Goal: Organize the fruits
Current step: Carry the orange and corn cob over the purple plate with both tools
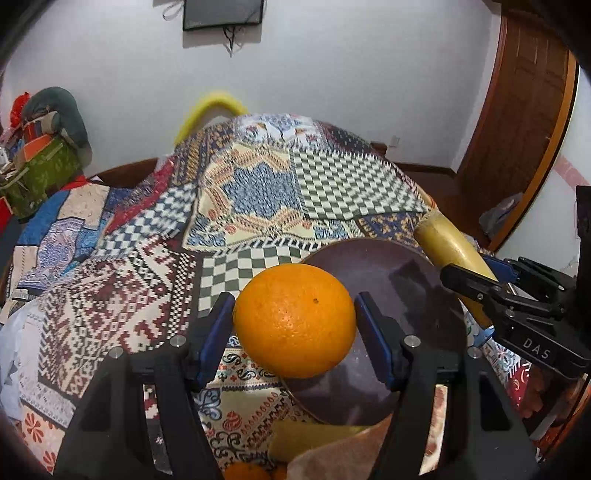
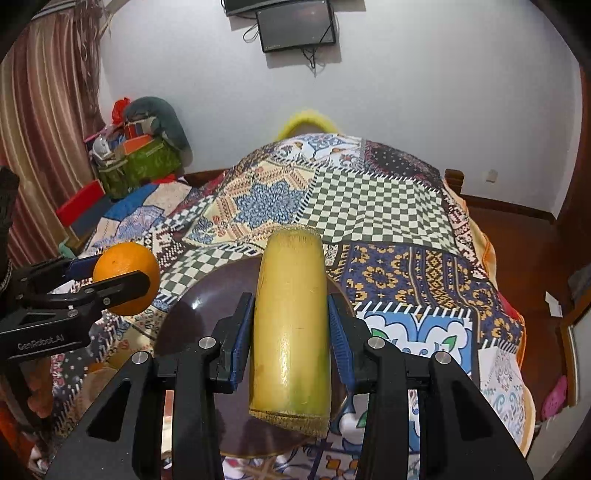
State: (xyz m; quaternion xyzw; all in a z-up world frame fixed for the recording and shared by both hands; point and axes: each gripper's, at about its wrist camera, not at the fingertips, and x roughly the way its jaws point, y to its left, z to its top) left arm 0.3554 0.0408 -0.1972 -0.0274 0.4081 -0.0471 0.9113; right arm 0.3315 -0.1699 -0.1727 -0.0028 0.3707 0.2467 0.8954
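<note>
a patchwork blanket (image 2: 369,206) covers the bed below a wall-mounted screen (image 2: 295,26).

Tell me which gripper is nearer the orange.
Left. The left gripper is shut on the orange, pads on both sides. The right gripper is apart to its right, holding the yellow cut fruit piece over the dark plate.

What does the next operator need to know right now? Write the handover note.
Left gripper: shut on the orange, held above the near-left rim of the dark plate.
Right gripper: shut on the yellow cut piece, lengthwise over the same plate.
Done: both pieces picked up.
Left: neither is set down yet; the plate looks bare. More fruit shows at the bottom edge of the left view, partly hidden.
</note>
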